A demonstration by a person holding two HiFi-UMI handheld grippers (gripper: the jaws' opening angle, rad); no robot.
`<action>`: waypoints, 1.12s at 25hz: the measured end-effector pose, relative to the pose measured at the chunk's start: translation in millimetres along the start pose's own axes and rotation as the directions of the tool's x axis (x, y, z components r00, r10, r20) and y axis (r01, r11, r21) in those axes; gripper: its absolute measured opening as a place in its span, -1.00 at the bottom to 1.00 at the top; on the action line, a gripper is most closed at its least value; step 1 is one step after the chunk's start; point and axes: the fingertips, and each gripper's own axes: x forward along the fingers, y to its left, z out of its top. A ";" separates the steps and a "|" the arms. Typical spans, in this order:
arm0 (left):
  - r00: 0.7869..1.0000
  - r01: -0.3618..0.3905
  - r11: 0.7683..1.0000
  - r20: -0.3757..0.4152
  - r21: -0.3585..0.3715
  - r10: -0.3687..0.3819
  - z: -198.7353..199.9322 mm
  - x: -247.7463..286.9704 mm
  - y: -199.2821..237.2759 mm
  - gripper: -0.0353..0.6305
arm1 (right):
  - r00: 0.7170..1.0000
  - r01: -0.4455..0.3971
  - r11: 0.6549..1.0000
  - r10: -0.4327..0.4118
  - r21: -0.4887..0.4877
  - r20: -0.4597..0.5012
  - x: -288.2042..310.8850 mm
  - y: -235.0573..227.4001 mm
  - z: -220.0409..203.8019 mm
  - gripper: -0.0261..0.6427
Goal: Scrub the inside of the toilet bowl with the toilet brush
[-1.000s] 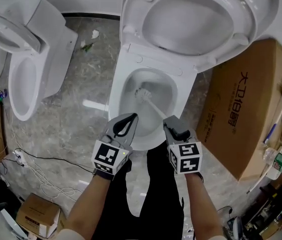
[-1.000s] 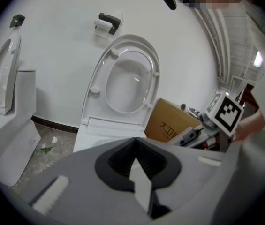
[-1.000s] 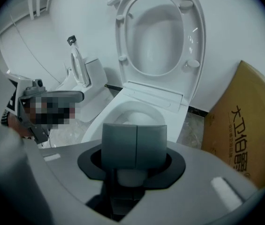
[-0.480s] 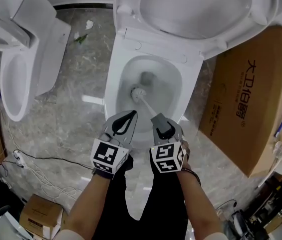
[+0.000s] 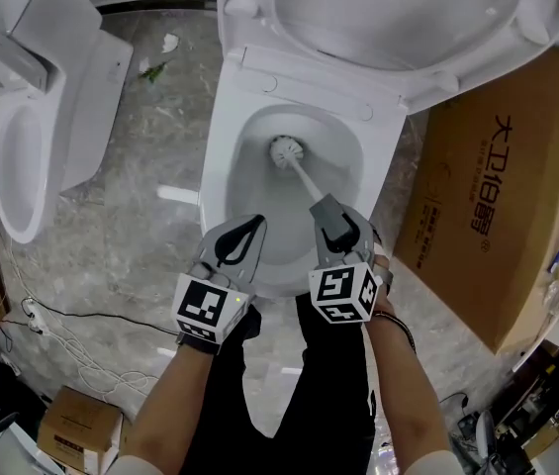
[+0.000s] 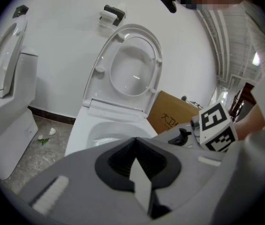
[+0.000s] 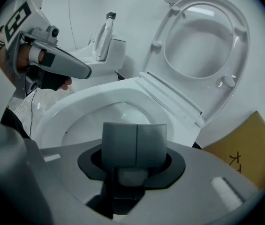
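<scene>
Head view only: toilet brush (image 5: 286, 152) in toilet bowl (image 5: 222, 166) — right gripper (image 5: 324, 210) clamped.

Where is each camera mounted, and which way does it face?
Head view: on the head, steeply down into the toilet bowl; forearms, left gripper, right gripper holding the toilet brush.
Left gripper view: rides that gripper, faces the raised seat; own shut jaws.
Right gripper view: rides that gripper, faces over the bowl; own shut jaws, left gripper.
Gripper views share the seat and cardboard box.
</scene>
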 end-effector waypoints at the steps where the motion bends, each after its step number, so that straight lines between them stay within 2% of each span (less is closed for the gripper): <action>1: 1.000 0.000 1.000 -0.001 -0.003 0.000 0.3 0.4 0.1 -0.88 | 1.000 0.004 1.000 -0.004 -0.003 -0.010 -1.7 -5.5 -0.9 -0.43; 6: 1.000 0.006 1.000 -0.002 -0.017 -0.006 4.7 0.8 -4.6 -0.88 | 0.997 0.020 1.000 -0.021 -0.011 -0.081 -13.7 -22.8 -14.9 -0.43; 10: 1.000 0.017 1.000 -0.005 -0.019 -0.017 8.1 1.1 -7.1 -0.88 | 0.991 0.015 0.999 -0.019 -0.031 -0.130 -25.2 -18.9 -25.0 -0.43; 15: 1.000 0.018 1.000 -0.010 -0.019 -0.019 8.4 -1.6 -5.7 -0.88 | 0.977 -0.043 0.997 0.029 -0.060 -0.213 -29.1 8.7 -40.4 -0.43; 18: 1.000 0.016 1.000 -0.013 -0.022 -0.016 7.7 -5.9 -2.5 -0.88 | 0.964 -0.095 0.994 0.080 -0.046 -0.253 -31.2 35.0 -42.9 -0.43; 21: 1.000 0.010 1.000 -0.013 -0.029 -0.010 6.8 -8.7 2.0 -0.88 | 0.953 -0.113 0.993 0.099 -0.033 -0.287 -28.2 56.6 -39.5 -0.43; 28: 1.000 0.001 1.000 -0.010 -0.026 -0.001 -0.2 -6.9 7.0 -0.88 | 0.934 -0.051 0.999 0.048 -0.001 -0.354 19.6 58.6 -33.0 -0.43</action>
